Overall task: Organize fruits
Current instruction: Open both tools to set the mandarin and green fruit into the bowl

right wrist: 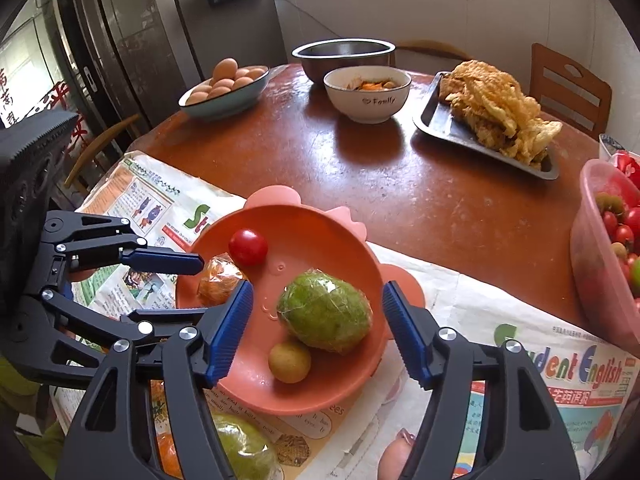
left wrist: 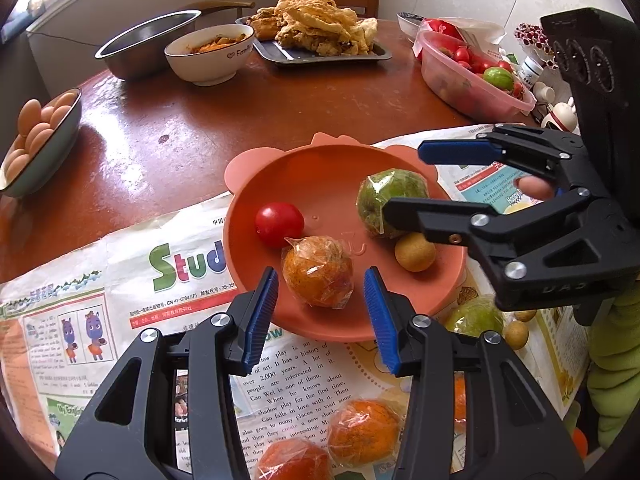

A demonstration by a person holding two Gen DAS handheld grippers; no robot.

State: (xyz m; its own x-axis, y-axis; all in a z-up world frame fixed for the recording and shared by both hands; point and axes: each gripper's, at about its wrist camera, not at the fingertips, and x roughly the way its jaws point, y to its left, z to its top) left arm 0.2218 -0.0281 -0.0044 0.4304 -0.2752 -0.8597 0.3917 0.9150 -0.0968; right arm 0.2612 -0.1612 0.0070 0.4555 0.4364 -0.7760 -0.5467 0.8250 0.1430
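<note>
Right wrist view: the wrapped green fruit (right wrist: 325, 312) lies on my orange plate (right wrist: 320, 224), between the spread pads of my right gripper (right wrist: 318, 334), untouched. A small yellow fruit (right wrist: 289, 361) touches it at 7 o'clock; a red tomato (right wrist: 248, 247) sits at 11. My left gripper (left wrist: 320, 316) hangs part-open above the wrapped orange (left wrist: 318, 272), not pressing it.

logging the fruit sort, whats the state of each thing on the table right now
left gripper: open, empty, above the wrapped orange
right gripper: open, around the wrapped green fruit, not gripping
plate: holds four fruits
steel bowl: looks empty
egg bowl: full
</note>
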